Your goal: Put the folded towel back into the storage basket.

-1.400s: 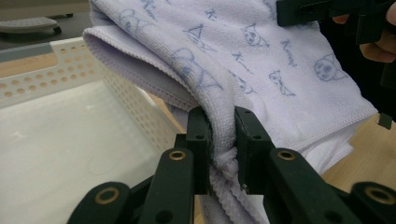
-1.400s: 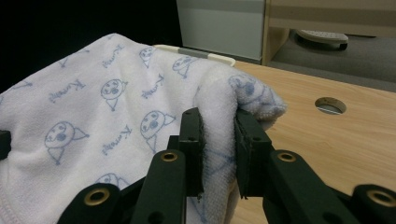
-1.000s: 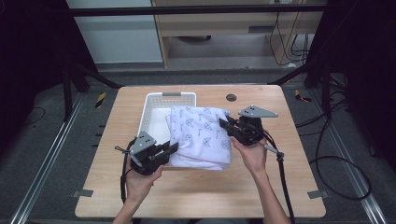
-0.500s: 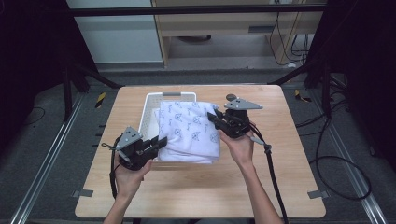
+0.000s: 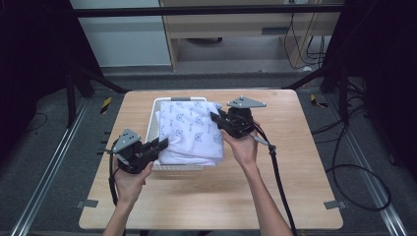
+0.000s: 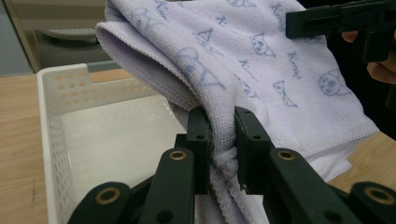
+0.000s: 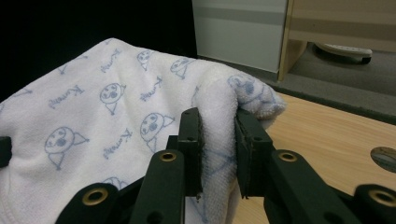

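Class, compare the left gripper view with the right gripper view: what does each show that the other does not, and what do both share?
The left gripper view alone shows the white perforated basket under the towel and the other gripper at the top right. The right gripper view alone shows a round hole in the tabletop and a grey cabinet behind. Both show black jaws shut on folds of the white towel printed with blue cartoon faces and the wooden table.

The left hand-held gripper [image 6: 219, 140] pinched a bunched fold of the white printed towel [image 6: 261, 60] between its black jaws. The towel hung over the white perforated basket [image 6: 60, 116] on the counter [image 6: 16, 140]. The right hand-held gripper [image 6: 343, 21] held the towel's far edge.
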A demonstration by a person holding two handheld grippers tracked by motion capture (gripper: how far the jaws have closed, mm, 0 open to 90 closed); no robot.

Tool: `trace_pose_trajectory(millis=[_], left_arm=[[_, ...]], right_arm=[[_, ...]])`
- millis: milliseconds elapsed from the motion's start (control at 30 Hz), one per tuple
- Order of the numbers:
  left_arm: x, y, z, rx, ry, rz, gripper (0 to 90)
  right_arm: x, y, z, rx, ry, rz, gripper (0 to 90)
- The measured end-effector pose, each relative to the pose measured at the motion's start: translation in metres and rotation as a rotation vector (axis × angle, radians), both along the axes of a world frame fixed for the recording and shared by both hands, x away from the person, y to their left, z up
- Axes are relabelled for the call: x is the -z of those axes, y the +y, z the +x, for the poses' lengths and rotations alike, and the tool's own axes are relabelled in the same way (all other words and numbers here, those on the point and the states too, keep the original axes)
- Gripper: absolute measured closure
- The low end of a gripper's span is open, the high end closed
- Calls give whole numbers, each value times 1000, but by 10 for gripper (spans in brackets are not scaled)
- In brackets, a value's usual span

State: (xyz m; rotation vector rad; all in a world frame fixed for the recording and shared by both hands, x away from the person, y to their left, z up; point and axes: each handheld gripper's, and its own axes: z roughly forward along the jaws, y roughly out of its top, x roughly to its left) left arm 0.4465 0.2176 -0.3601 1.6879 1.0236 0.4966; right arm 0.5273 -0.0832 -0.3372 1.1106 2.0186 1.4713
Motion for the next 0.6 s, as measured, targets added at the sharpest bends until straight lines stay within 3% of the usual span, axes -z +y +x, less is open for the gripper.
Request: trace_pose_trajectory(millis=[600], left_arm=[[-1, 26, 16, -64, 7, -21, 771]], right_arm=[[-5, 32, 22, -5, -5, 2, 740]])
